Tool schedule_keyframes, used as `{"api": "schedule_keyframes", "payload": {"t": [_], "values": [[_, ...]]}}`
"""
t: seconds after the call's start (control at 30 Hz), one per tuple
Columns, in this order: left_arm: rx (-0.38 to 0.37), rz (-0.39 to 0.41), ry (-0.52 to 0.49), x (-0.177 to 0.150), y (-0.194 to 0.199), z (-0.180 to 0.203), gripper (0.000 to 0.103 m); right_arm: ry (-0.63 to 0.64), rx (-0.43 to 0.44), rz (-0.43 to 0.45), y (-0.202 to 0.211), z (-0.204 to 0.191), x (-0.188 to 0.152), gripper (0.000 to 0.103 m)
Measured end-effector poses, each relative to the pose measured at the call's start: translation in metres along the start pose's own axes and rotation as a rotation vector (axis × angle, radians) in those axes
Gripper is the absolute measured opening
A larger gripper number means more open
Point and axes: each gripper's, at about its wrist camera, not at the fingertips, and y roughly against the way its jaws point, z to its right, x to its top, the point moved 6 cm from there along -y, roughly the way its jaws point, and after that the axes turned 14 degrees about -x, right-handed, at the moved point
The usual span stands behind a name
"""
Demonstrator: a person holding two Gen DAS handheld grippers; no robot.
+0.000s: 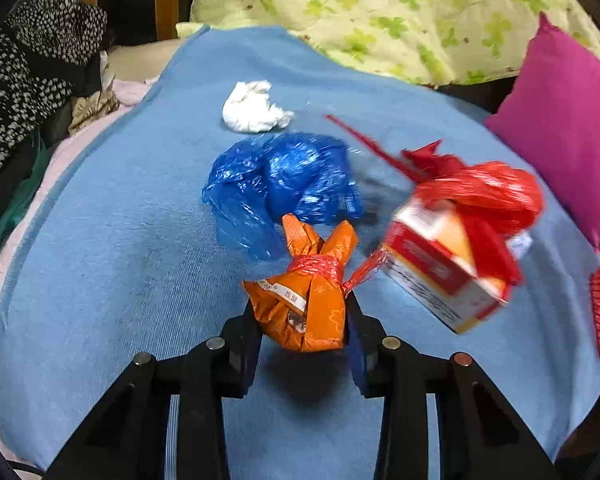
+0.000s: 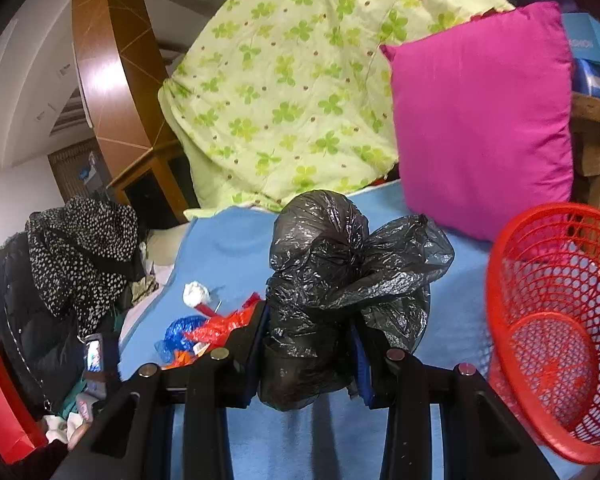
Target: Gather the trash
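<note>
Firmly clenched, the left gripper [image 1: 304, 320] grasps a crumpled orange wrapper [image 1: 304, 304] bound with red plastic.

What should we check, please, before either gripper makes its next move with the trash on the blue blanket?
1. Left gripper closed on the orange wrapper: ok, fingers sit against both sides.
2. Orange wrapper free of other trash: not ok, red plastic wrapped round it trails towards the red bag with the box.
3. Right gripper holding the black bag: ok, bag bunched between the fingers.
4. Red basket within view and open: ok, tilted at right; nothing seen inside.
5. Trash left on the blue blanket: not ok, blue bag and white tissue remain.
</note>
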Motion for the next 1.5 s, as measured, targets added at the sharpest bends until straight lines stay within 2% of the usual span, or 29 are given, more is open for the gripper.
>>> {"api": "schedule_keyframes", "payload": {"t": [0.13, 0.23, 0.37, 0.47, 0.6, 0.73, 0.93, 0.97, 1.0, 1.03, 1.07, 1.17, 1.27, 1.37, 1.5], "values": [[-0.016, 0.060, -0.049, -0.007, 0.032, 0.028, 0.039, -0.032, -0.006, 0.042, 0.014, 0.017, 0.010, 0.039], [-0.085, 0.099, -0.088, -0.008, 0.058, 0.062, 0.039, -0.059, -0.022, 0.081, 0.026, 0.035, 0.017, 0.039], [-0.194, 0.127, -0.222, 0.006, 0.085, 0.137, 0.039, -0.122, -0.042, 0.133, 0.044, 0.068, 0.028, 0.039], [-0.307, 0.126, -0.326, 0.018, 0.098, 0.204, 0.039, -0.169, -0.069, 0.173, 0.058, 0.096, 0.033, 0.040], [-0.444, 0.098, -0.437, 0.032, 0.100, 0.293, 0.040, -0.281, -0.082, 0.202, 0.074, 0.143, 0.035, 0.040], [-0.548, 0.040, -0.482, 0.036, 0.086, 0.357, 0.040, -0.425, -0.090, 0.193, 0.081, 0.194, 0.033, 0.041], [-0.620, -0.066, -0.526, 0.026, 0.048, 0.425, 0.041, -0.557, -0.083, 0.168, 0.084, 0.238, 0.027, 0.043], [-0.621, -0.079, -0.529, 0.025, 0.041, 0.431, 0.045, -0.565, -0.077, 0.159, 0.083, 0.240, 0.027, 0.045], [-0.619, -0.088, -0.529, 0.021, 0.037, 0.436, 0.049, -0.570, -0.069, 0.148, 0.082, 0.241, 0.025, 0.053], [-0.622, -0.092, -0.523, 0.019, 0.035, 0.439, 0.058, -0.580, -0.057, 0.135, 0.080, 0.242, 0.025, 0.065], [-0.628, -0.090, -0.517, 0.019, 0.036, 0.441, 0.061, -0.592, -0.049, 0.131, 0.078, 0.243, 0.026, 0.069], [-0.624, -0.069, -0.521, 0.020, 0.040, 0.437, 0.062, -0.591, -0.046, 0.151, 0.081, 0.243, 0.029, 0.069], [-0.601, -0.033, -0.517, 0.025, 0.050, 0.414, 0.063, -0.570, -0.040, 0.161, 0.083, 0.236, 0.029, 0.069], [-0.542, 0.016, -0.483, 0.030, 0.060, 0.370, 0.066, -0.516, -0.037, 0.179, 0.084, 0.218, 0.033, 0.069], [-0.428, 0.079, -0.393, 0.038, 0.072, 0.289, 0.067, -0.406, 0.002, 0.215, 0.086, 0.174, 0.040, 0.069]]}}
